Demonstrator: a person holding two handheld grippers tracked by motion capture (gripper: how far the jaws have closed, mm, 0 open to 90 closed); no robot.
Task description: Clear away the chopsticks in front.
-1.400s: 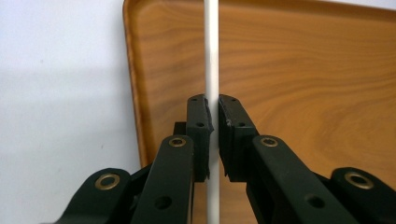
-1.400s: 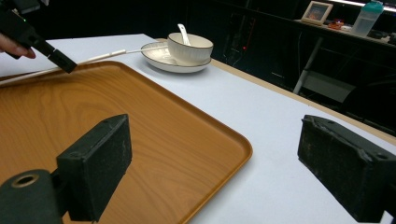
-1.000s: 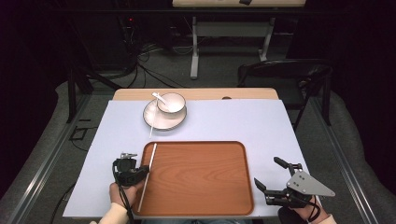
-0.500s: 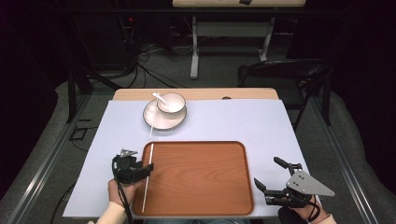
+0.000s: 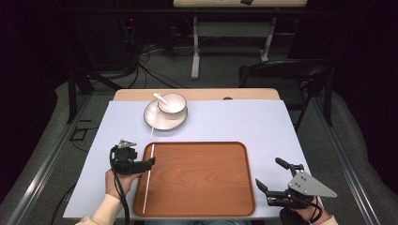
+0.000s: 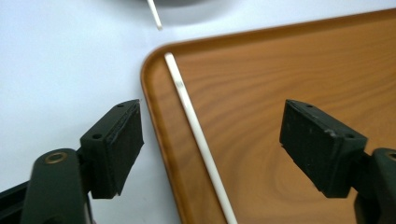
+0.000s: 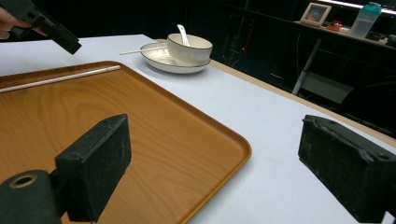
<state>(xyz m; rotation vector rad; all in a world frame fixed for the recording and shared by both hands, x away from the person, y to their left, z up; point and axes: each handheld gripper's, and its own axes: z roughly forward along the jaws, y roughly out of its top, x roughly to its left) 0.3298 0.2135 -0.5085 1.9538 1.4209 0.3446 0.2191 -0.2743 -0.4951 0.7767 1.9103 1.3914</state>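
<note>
Left gripper view recorded left gripper (image 6: 212, 149), jaws just opened, above chopstick (image 6: 196, 135) on tray (image 6: 303, 65); careless withdrawal risked rolling it.

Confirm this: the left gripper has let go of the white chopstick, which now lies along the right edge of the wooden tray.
Wrong edge. The high view shows the white chopstick lying along the wooden tray's left edge. The left gripper has indeed just opened, its jaws clear of the stick.

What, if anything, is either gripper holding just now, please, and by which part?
Nothing. The left gripper has just opened above the white chopstick lying in the tray; the right gripper is open.
</note>
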